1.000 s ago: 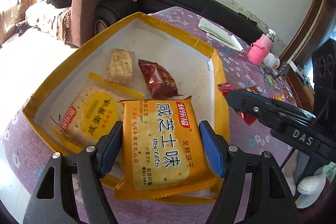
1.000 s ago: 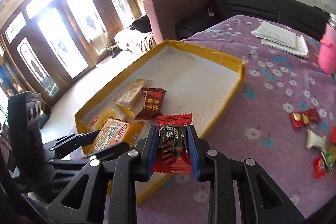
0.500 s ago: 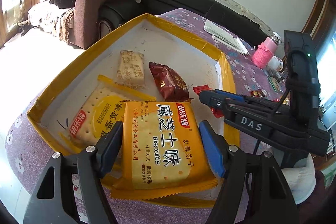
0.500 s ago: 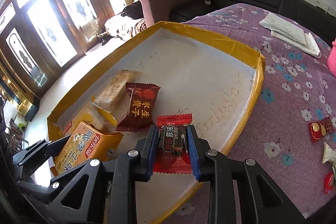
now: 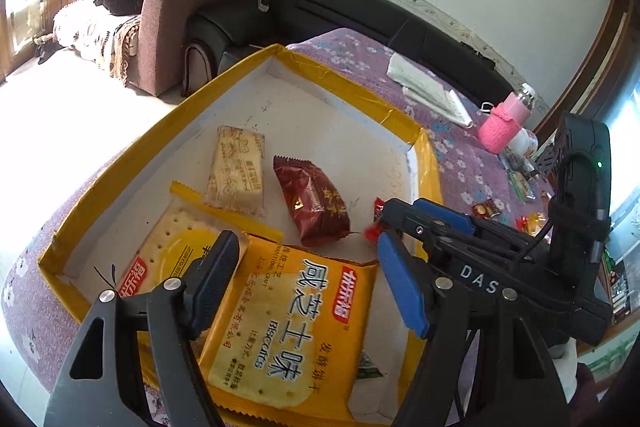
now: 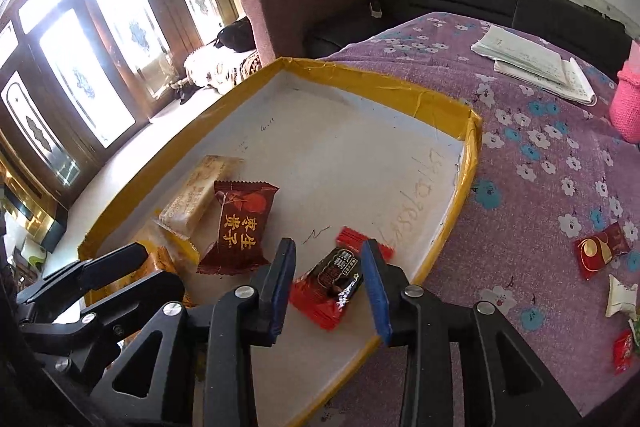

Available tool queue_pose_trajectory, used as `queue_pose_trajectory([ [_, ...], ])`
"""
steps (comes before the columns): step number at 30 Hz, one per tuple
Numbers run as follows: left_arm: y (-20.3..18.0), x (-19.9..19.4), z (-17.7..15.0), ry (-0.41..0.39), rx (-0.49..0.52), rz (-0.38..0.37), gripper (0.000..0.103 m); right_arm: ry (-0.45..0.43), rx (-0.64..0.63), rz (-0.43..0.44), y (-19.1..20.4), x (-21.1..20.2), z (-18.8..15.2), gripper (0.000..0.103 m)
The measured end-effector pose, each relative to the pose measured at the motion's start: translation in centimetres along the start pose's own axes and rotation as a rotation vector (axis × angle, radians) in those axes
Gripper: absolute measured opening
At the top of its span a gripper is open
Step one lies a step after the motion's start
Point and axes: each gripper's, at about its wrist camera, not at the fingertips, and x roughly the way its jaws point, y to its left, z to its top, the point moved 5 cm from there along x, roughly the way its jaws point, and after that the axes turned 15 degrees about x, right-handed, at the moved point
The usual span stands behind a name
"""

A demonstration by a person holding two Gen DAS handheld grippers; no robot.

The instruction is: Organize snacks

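Both jaws stand spread wide, neither one gripping anything. Between the left gripper's (image 5: 308, 279) jaws lies one orange biscuit packet (image 5: 288, 331), flat in the yellow-edged tray (image 6: 460, 195), its long axis running away from the jaws, with clear gaps on each side. Between the right gripper's (image 6: 328, 283) jaws lies one red-and-black candy (image 6: 332, 279), tilted, its long axis slanting from near-left to far-right; whether a pad grazes the wrapper cannot be told.

Five snacks are in the tray. Besides those two: one round-label cracker packet (image 5: 168, 259), partly under the left jaw of the left gripper and under the orange packet; one pale wafer bar (image 5: 238, 167) ahead of that gripper, pointing away; one dark red pouch (image 5: 314, 203) just beside the bar.

To the right of the right gripper, on the purple flowered worktop (image 6: 540, 155), at least four loose candies (image 6: 600, 249) lie scattered. Farther ahead sit one stack of papers (image 6: 536, 63) and one pink-sleeved bottle (image 5: 504, 125).
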Motion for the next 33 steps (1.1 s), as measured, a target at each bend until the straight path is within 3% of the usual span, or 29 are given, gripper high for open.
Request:
queue_pose_trajectory([
  [4, -1.0, -2.4, 0.0, -0.048, 0.012, -0.011, 0.072, -0.052, 0.023, 0.027, -0.3, -2.8, 0.2, 0.041],
  [10, -3.9, -6.7, -0.1, -0.106, 0.057, -0.019, 0.073, -0.168, 0.075, 0.090, -1.6, -10.3, -0.3, 0.046],
  [18, -9.8, -15.7, 0.6, -0.225, 0.180, -0.128, 0.077, -0.369, 0.146, 0.094, -6.3, -25.6, -2.9, 0.047],
  [20, -11.1, -18.7, 1.4, -0.260, 0.236, -0.115, 0.077, -0.421, 0.145, 0.066, -7.4, -30.3, -3.5, 0.047],
  [25, -12.0, -29.0, 5.6, -0.419, 0.384, 0.037, 0.077, -0.554, 0.138, -0.064, -10.3, -44.1, -4.3, 0.051],
  [29, -10.8, -34.5, 9.4, -0.474, 0.404, 0.141, 0.077, -0.674, 0.154, -0.162, -11.9, -55.3, -4.4, 0.053],
  [33, -7.8, -39.8, 14.1, -0.570, 0.353, 0.416, 0.078, -0.782, 0.224, -0.187, -13.0, -64.9, -3.8, 0.053],
])
